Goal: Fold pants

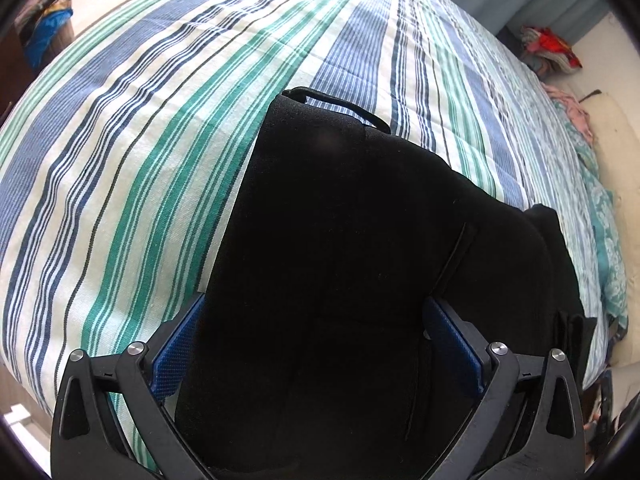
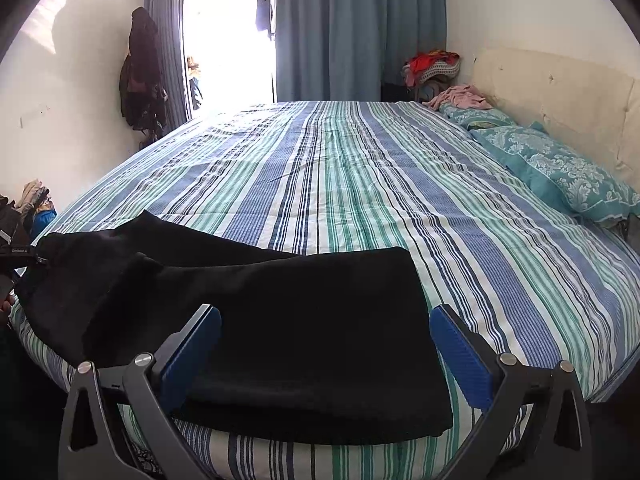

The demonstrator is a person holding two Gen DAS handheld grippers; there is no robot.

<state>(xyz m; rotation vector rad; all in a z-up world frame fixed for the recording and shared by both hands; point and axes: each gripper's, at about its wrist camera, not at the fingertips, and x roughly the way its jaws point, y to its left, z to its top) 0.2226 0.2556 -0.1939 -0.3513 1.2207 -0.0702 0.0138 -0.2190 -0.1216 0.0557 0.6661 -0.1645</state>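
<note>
Both tools hang over black pants (image 2: 248, 312) spread on a striped bed (image 2: 360, 168). The left tool (image 1: 316, 328) points down along the cloth from above, its blue pads (image 1: 176, 356) spread wide apart with the dark fabric filling the whole gap between them; whether the pads touch the cloth cannot be told, and nothing is pinched. From this view the pants (image 1: 340, 240) run away from the tool toward the waistband end, where a belt loop (image 1: 340, 106) shows against the striped bed (image 1: 120, 160).

The right tool (image 2: 326, 344) is held low and nearly level, aimed across the mattress toward the window (image 2: 228, 32) and blue curtain (image 2: 352, 28). Its pads (image 2: 192, 356) also stand wide apart, straddling the near end of the pants, which lies flat with a squared edge close to the bed's near border. The rest of the garment stretches off to the left, where part of the left tool (image 2: 16, 256) shows at the frame edge beside the cloth.

Teal patterned pillows (image 2: 560, 172) lie along the headboard (image 2: 560, 96) on the right, well apart from the pants.
</note>
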